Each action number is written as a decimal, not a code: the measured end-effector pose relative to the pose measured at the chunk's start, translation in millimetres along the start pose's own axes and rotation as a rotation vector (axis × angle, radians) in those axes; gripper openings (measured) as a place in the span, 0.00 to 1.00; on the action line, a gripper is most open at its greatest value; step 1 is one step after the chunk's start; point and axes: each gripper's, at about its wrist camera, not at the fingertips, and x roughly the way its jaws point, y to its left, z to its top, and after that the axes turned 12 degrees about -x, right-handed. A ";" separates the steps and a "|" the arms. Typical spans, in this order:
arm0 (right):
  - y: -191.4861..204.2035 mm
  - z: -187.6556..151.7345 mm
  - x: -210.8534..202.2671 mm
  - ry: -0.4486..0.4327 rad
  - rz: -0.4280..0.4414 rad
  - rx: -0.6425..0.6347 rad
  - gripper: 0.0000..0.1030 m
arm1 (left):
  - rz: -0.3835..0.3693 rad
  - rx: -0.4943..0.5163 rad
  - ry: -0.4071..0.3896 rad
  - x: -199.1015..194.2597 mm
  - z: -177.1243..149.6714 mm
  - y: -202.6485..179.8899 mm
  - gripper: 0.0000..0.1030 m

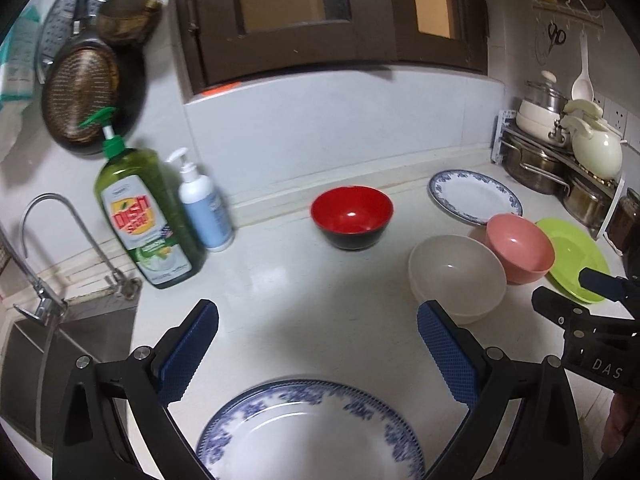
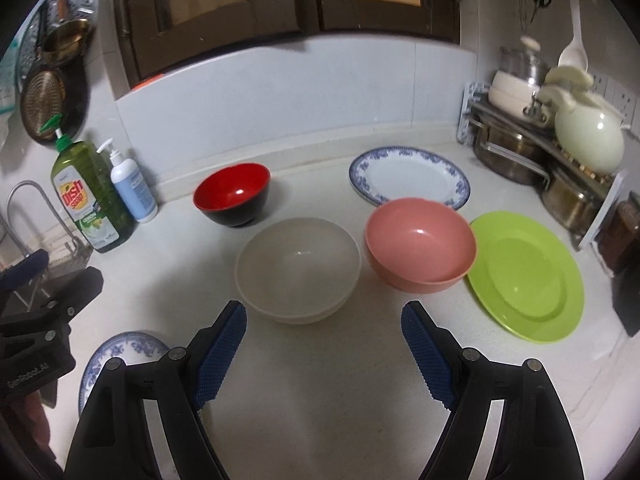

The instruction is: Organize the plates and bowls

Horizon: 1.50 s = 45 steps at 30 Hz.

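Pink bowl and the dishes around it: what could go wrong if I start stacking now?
The pink bowl sits tight against the green plate and overlaps the patterned plate behind it, so lifting either plate may knock it. The white bowl close beside it leaves little room for an open right gripper.

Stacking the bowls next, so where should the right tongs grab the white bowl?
Grip the near rim of the white bowl, one finger inside and one outside, coming from the front. It stands upright and open, and the open right tongs already face that rim.
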 end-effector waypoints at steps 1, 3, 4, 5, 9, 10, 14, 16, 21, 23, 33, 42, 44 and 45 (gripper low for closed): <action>-3.2 0.3 5.0 0.010 0.010 0.008 0.78 | -0.005 0.005 0.009 6.4 1.5 -4.9 0.99; -9.1 0.1 14.6 0.028 0.024 0.022 0.77 | -0.007 0.016 0.024 15.4 3.4 -11.8 0.97; -12.3 0.0 19.4 0.037 0.030 0.030 0.77 | -0.009 0.025 0.034 22.2 4.9 -16.2 0.96; -14.4 0.2 23.0 0.044 0.035 0.035 0.75 | -0.014 0.031 0.029 26.4 5.9 -19.0 0.96; -23.4 1.3 39.1 0.075 0.052 0.056 0.69 | -0.035 0.058 0.074 50.2 10.6 -32.5 0.93; -25.2 1.4 43.7 0.085 0.058 0.063 0.67 | -0.040 0.066 0.082 55.0 11.7 -35.3 0.93; -30.5 1.5 58.0 0.112 0.076 0.081 0.62 | -0.054 0.106 0.122 77.2 13.9 -48.6 0.91; -33.0 2.3 65.1 0.126 0.089 0.095 0.59 | -0.070 0.121 0.149 88.2 14.1 -54.0 0.89; -36.0 5.7 79.9 0.151 0.106 0.114 0.53 | -0.118 0.149 0.220 114.3 15.0 -65.3 0.84; -35.9 7.1 86.4 0.162 0.112 0.118 0.50 | -0.131 0.165 0.244 125.1 15.1 -69.6 0.82; -36.8 11.3 108.8 0.211 0.118 0.127 0.35 | -0.177 0.172 0.355 167.4 14.9 -79.2 0.66; -38.5 11.2 115.6 0.237 0.119 0.130 0.21 | -0.218 0.148 0.423 181.1 11.2 -82.2 0.40; -37.6 11.2 115.9 0.236 0.115 0.127 0.18 | -0.236 0.138 0.440 183.2 10.1 -82.5 0.28; -36.7 11.4 115.8 0.234 0.111 0.123 0.17 | -0.243 0.135 0.450 184.7 9.3 -82.9 0.26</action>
